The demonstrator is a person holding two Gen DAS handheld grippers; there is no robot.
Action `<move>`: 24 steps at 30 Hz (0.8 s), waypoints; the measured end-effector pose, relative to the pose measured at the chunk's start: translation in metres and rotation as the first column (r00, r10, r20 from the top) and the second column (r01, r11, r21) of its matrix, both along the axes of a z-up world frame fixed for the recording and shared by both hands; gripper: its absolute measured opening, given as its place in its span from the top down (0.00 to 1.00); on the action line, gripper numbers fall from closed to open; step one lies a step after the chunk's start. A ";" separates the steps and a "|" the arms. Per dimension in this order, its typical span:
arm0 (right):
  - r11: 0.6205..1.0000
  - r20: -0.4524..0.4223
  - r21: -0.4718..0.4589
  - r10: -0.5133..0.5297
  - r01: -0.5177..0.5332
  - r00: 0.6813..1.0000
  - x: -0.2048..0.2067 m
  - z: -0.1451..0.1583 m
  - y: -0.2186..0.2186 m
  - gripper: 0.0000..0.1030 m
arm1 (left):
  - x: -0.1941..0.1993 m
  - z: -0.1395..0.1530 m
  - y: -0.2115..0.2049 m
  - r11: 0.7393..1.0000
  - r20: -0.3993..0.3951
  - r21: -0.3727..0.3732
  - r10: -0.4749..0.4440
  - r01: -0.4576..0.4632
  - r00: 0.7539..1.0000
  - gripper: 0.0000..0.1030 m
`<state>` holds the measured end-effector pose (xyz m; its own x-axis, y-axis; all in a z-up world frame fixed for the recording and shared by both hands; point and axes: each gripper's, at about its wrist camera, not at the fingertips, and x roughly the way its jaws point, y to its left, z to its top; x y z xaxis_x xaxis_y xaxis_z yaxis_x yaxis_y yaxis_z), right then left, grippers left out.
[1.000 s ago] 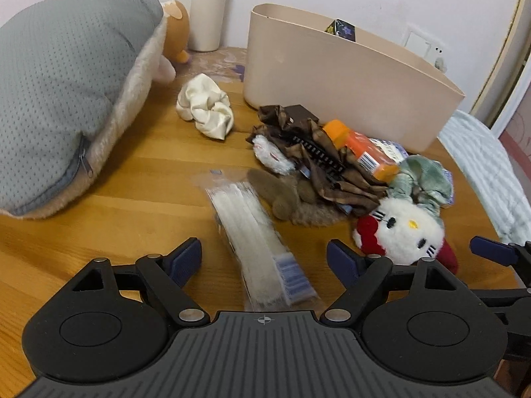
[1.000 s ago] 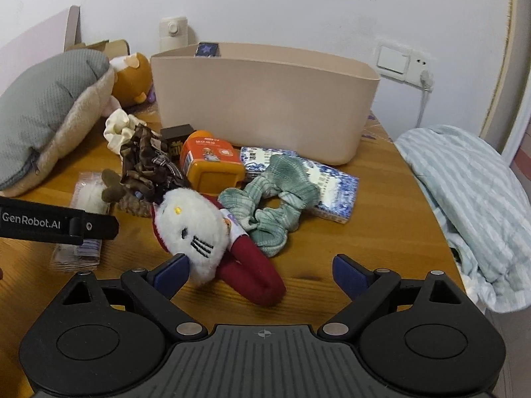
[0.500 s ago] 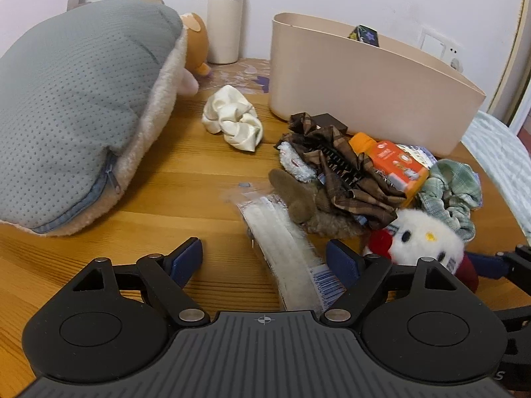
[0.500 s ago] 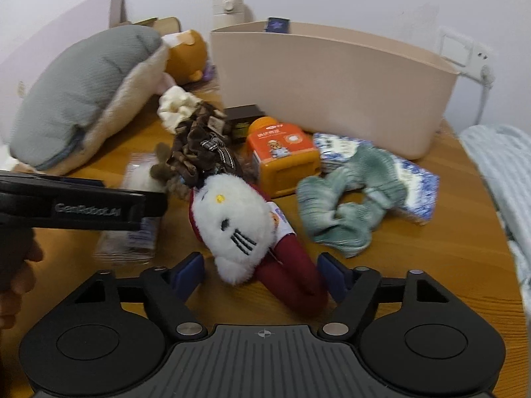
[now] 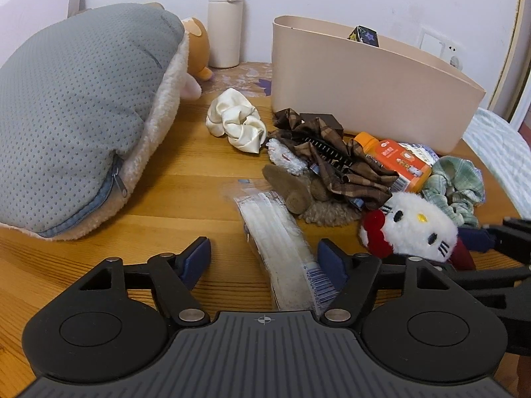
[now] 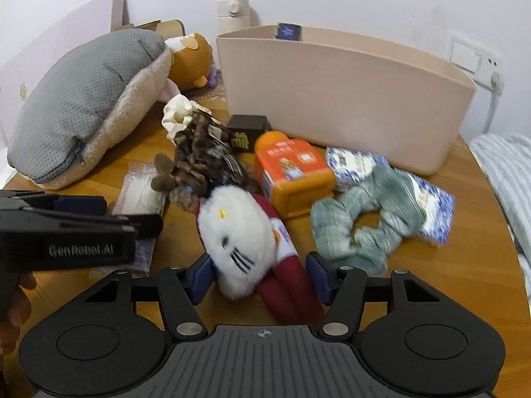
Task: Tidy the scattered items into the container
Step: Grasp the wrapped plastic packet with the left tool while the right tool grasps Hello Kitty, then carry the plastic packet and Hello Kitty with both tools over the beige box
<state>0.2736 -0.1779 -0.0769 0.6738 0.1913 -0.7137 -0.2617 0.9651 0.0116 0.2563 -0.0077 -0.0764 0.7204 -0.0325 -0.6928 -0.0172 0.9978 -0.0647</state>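
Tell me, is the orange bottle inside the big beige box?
No, the orange bottle lies on the table in front of the beige box.

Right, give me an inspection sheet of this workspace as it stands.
Surface: wooden table, bare only in patches.
Job's things: beige container at the back, a dark starry packet already poking out; cat plush, clear packet, orange bottle, green scrunchie, cream scrunchie and brown plaid bow all outside it.
Clutter: grey cushion, cream flask, blue-patterned pack.
Grippers: left gripper closing around the clear packet, pads not gripping yet; right gripper closing, straddling the cat plush.
Cables: white cord from the wall socket.
Surroundings: white wall, striped bedding to the right.
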 end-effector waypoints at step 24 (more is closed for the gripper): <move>0.995 0.040 0.096 -0.018 0.014 0.999 -0.035 0.027 -0.019 0.66 | -0.021 0.009 -0.009 1.000 0.029 -0.016 -0.009 0.010 1.000 0.73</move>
